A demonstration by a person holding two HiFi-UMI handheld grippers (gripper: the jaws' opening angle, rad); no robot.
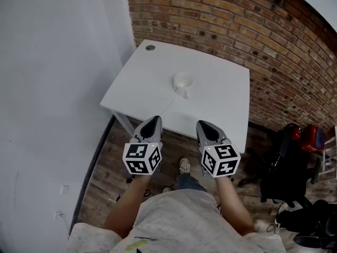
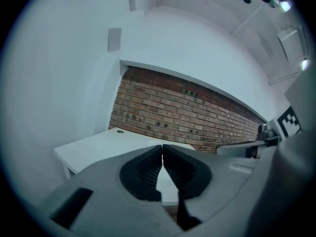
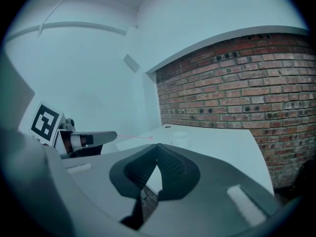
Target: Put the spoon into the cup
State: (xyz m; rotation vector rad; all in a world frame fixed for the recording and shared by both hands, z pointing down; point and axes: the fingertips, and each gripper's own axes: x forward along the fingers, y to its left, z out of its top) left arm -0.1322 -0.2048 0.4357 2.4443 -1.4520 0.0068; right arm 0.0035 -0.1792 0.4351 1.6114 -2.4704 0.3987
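The task looks to be at its very start: nothing is picked up, and the reach for the spoon has not begun. The white cup (image 1: 183, 82) stands upright near the middle of the white bench (image 1: 226, 99). A thin pale streak lying on the bench between the cup and the near edge appears to be the spoon (image 1: 167, 107), though it is too faint to be sure. The left tool (image 1: 155, 119) and the right tool (image 1: 203, 124) are both clenched with jaw tips meeting and nothing between them. The person holds them side by side on outstretched forearms, level and pointing forward, at the bench's near edge. The next move likely calls for one tool to spread its jaws and lower onto the spoon's handle.
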